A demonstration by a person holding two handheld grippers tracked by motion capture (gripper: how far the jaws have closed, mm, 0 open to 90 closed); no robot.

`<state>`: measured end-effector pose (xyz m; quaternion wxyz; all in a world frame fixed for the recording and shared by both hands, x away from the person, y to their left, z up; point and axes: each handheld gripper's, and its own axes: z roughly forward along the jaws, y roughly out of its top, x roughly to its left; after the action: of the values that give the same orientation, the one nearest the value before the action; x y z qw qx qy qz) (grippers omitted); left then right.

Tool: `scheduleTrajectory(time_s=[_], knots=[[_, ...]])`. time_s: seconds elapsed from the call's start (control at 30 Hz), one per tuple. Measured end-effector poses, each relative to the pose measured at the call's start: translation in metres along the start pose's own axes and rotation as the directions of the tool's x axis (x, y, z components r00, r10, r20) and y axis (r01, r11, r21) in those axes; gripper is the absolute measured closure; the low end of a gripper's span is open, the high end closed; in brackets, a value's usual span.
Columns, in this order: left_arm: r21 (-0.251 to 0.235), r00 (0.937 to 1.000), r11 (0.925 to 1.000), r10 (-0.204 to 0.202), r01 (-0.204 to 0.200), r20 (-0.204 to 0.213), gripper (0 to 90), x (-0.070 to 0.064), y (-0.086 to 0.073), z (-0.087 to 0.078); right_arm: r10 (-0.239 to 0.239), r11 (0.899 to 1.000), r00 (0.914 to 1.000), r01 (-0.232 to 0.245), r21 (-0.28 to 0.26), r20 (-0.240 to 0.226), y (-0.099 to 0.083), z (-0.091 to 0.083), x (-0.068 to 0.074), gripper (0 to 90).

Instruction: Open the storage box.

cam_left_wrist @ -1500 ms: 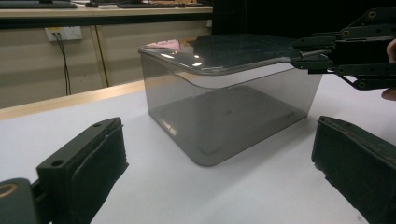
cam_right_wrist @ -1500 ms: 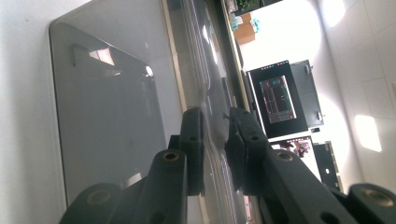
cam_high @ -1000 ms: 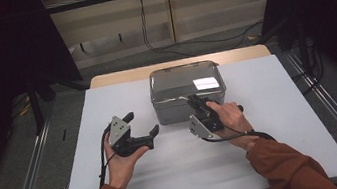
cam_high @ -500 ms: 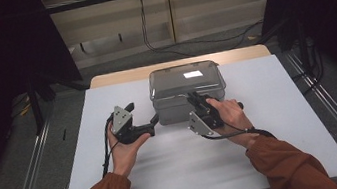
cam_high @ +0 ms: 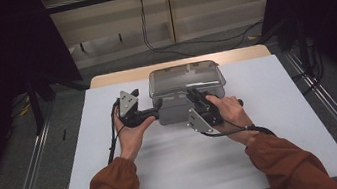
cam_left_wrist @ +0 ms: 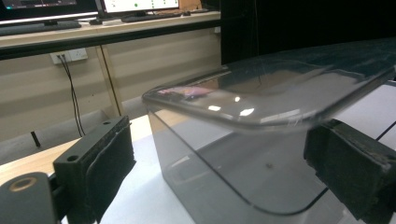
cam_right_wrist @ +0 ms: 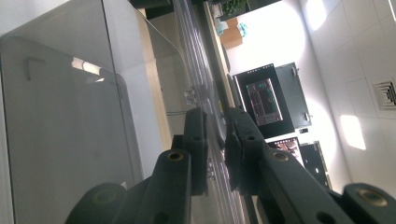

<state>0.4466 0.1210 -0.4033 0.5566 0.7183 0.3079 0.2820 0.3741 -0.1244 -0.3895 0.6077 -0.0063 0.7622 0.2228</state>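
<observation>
A clear grey plastic box (cam_high: 175,112) stands at the far middle of the white table (cam_high: 193,171). Its clear lid (cam_high: 184,77) sits tilted, the near edge raised off the box. My right gripper (cam_high: 193,95) is at that near edge and shut on the lid's rim; in the right gripper view the thin lid (cam_right_wrist: 70,116) runs between the nearly closed jaws of the right gripper (cam_right_wrist: 217,140). My left gripper (cam_high: 158,107) is open at the box's left end. In the left gripper view, the left gripper (cam_left_wrist: 224,172) has its jaws on either side of the box (cam_left_wrist: 219,177), under the overhanging lid (cam_left_wrist: 271,93).
A strip of bare wood (cam_high: 118,76) shows behind the white table top. Metal rails (cam_high: 31,170) run along both sides of the table, and cables (cam_high: 169,44) lie on the floor beyond. A cable (cam_high: 112,138) trails from the left gripper along the forearm.
The left gripper has moved forward and right to the box's left end. The right gripper has kept its hold and the lid's near edge has come up.
</observation>
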Motion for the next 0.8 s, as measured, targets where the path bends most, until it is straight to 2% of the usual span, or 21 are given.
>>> scheduleTrajectory(time_s=[0.03,0.17,0.2,0.37,0.4,0.47,0.67,0.77,0.8], knots=[[-0.017,1.0,0.9998,0.008,-0.008,-0.004,8.7,-0.003,0.001,0.0,0.005,1.0,1.0,-0.005,0.0,0.005,0.0,-0.001,0.001,79.6],[-0.014,0.9998,0.9997,0.019,-0.019,0.006,11.8,-0.005,0.001,0.0,-0.001,1.0,1.0,0.001,0.002,0.008,0.0,-0.001,0.002,79.3],[-0.012,0.9991,0.999,0.042,-0.042,0.004,12.2,-0.006,0.002,-0.001,-0.002,1.0,1.0,0.002,0.004,0.008,0.0,-0.001,0.003,78.8],[-0.013,0.9988,0.9988,0.047,-0.047,0.013,13.2,-0.008,0.001,0.0,0.013,1.0,0.9999,-0.013,-0.004,0.008,-0.003,-0.003,0.005,76.4],[-0.004,0.9982,0.9983,0.058,-0.058,0.011,13.6,-0.008,0.001,0.001,0.017,1.0,0.9998,-0.017,-0.006,0.008,-0.004,-0.004,0.005,76.2],[-0.012,0.9976,0.9979,0.064,-0.064,0.025,16.8,-0.009,0.0,0.002,0.019,1.0,0.9998,-0.019,0.008,0.004,-0.006,-0.003,0.006,75.6],[-0.013,0.9954,0.9959,0.09,-0.089,0.034,19.8,-0.011,0.0,0.003,0.052,0.999,0.9986,-0.052,0.01,-0.001,-0.012,-0.004,0.004,73.3],[-0.016,0.9938,0.9947,0.102,-0.102,0.044,22.0,-0.011,0.0,0.003,0.096,0.995,0.9954,-0.096,0.0,-0.005,-0.016,-0.007,0.002,64.4],[-0.019,0.9933,0.9945,0.104,-0.103,0.051,23.3,-0.011,0.0,0.003,0.106,0.994,0.9944,-0.106,0.0,-0.004,-0.017,-0.009,0.001,64.8]])
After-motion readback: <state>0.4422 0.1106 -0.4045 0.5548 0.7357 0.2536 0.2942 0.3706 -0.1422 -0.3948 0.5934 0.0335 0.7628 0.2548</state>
